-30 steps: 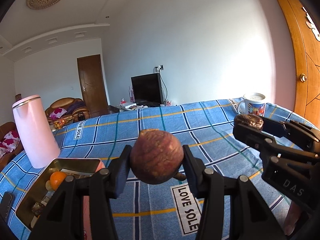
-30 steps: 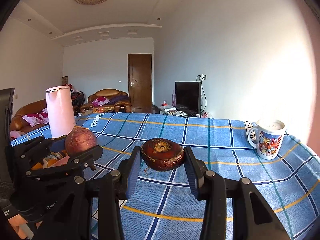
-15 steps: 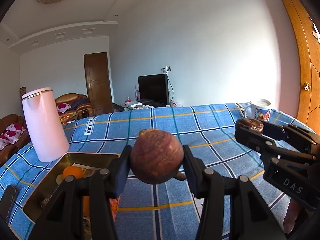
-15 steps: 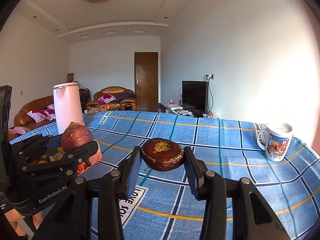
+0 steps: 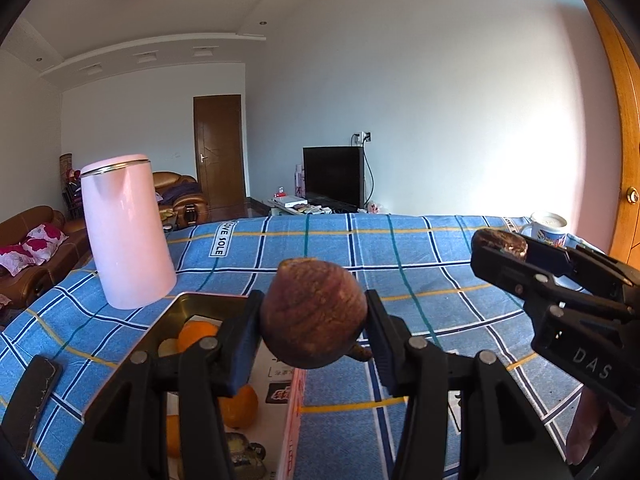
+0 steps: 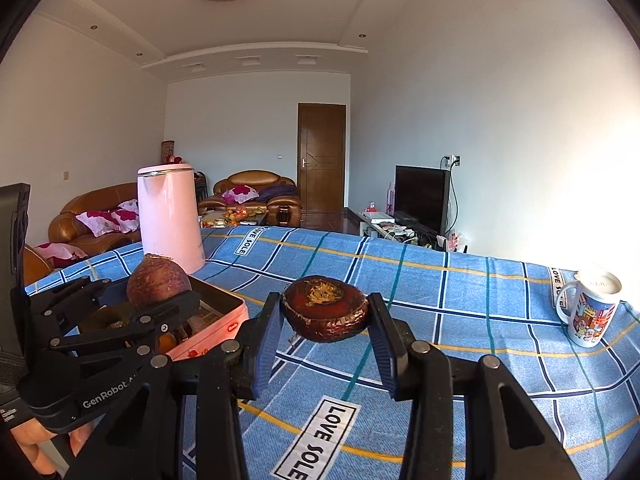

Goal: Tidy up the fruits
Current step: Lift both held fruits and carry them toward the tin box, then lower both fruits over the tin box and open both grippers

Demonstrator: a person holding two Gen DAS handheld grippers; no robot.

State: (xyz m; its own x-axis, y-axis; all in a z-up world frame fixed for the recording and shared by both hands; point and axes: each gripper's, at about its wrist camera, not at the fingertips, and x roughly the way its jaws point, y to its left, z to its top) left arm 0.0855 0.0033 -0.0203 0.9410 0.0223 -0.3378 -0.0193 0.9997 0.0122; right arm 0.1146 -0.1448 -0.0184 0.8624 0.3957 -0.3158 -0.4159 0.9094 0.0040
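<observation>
My left gripper (image 5: 314, 330) is shut on a round reddish-brown fruit (image 5: 314, 312) and holds it above the right edge of a pink box (image 5: 294, 408) with oranges (image 5: 198, 334) inside. My right gripper (image 6: 326, 322) is shut on a flat dark red-brown fruit (image 6: 326, 308) above the blue checked cloth. In the right wrist view the left gripper (image 6: 160, 304) with its round fruit (image 6: 158, 284) hangs over the pink box (image 6: 218, 322). In the left wrist view the right gripper (image 5: 500, 256) with the flat fruit (image 5: 498, 242) is at the right.
A pink kettle (image 5: 126, 230) stands behind the box, seen too in the right wrist view (image 6: 170, 216). A printed mug (image 6: 590, 308) stands at the far right of the table. A dark phone (image 5: 34, 396) lies at the table's left edge. The blue cloth (image 6: 440, 304) covers the table.
Both grippers have moved left with their fruits. The left gripper now hangs over the pink box's right edge; the box and kettle sit closer to the middle of both views.
</observation>
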